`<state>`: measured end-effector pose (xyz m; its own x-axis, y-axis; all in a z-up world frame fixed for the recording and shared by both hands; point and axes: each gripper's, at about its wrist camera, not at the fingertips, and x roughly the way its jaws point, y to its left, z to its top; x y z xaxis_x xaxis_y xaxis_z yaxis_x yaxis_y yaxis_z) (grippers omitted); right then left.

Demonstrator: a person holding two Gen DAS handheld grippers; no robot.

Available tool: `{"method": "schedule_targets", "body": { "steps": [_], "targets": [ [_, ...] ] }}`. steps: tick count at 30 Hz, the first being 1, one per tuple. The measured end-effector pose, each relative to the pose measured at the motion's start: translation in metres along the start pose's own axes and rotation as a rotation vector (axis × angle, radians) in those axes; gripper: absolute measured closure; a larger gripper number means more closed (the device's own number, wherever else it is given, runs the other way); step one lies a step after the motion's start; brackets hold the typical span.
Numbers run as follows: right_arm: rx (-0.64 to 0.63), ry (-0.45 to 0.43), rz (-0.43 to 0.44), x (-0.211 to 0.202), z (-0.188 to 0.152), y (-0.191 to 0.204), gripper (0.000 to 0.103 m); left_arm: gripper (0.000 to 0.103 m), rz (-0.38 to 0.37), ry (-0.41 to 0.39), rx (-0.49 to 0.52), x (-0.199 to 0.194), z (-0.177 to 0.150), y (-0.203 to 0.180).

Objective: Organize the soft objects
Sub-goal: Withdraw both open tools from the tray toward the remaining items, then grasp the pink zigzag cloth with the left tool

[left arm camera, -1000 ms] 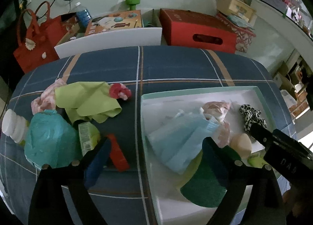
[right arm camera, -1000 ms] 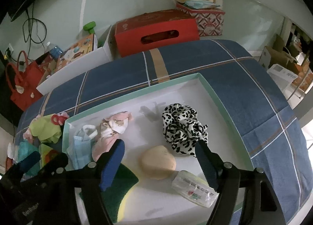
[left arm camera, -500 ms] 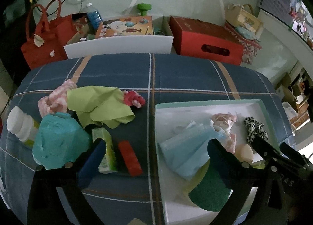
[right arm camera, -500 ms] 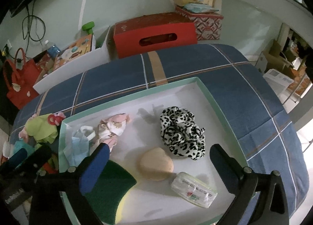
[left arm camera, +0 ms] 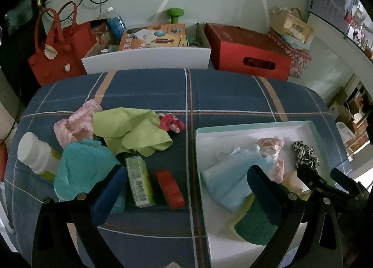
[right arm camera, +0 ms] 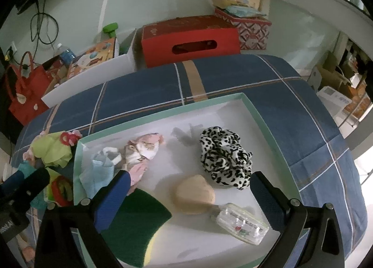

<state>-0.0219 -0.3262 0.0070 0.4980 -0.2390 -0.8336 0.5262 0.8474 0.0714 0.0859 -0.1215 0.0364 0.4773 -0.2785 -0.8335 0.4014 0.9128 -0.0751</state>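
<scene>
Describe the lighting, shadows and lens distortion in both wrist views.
Left wrist view: dim, greenish light, black fisheye corners, the checked tablecloth bulging. Right wrist view: equally dim, soft shadows on the tray floor behind the leopard scrunchie, daylight glare at the right edge.

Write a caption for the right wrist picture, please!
Open right gripper hovers over the white tray holding a leopard scrunchie, tan sponge and blue mask.

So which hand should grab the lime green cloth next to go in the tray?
Probably the left. The left gripper hangs open over the clutter beside the lime green cloth, while the right gripper sits open over the tray, farther from it.
</scene>
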Motion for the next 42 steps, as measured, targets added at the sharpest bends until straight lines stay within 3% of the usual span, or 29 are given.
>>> {"method": "schedule_targets", "body": {
  "steps": [11,19,28,35,42],
  "targets": [
    [-0.050,-0.086,0.049,-0.013,-0.001,0.025,0.000,0.000,0.013,-0.032,-0.103,-0.020,0.008,0.048],
    [-0.102,-0.076,0.076,-0.014,-0.001,0.054,0.000,0.000,0.067,-0.081,-0.203,-0.038,0.012,0.102],
    [-0.193,-0.103,0.219,-0.027,-0.010,0.113,0.000,0.000,0.104,-0.080,-0.326,-0.042,0.005,0.163],
    [-0.300,-0.080,0.242,-0.023,-0.026,0.152,0.000,0.000,0.070,-0.060,-0.367,-0.039,-0.003,0.179],
    [-0.374,-0.050,0.251,-0.016,-0.035,0.175,0.001,0.000,0.037,-0.049,-0.344,-0.036,0.002,0.177]
  ]
}}
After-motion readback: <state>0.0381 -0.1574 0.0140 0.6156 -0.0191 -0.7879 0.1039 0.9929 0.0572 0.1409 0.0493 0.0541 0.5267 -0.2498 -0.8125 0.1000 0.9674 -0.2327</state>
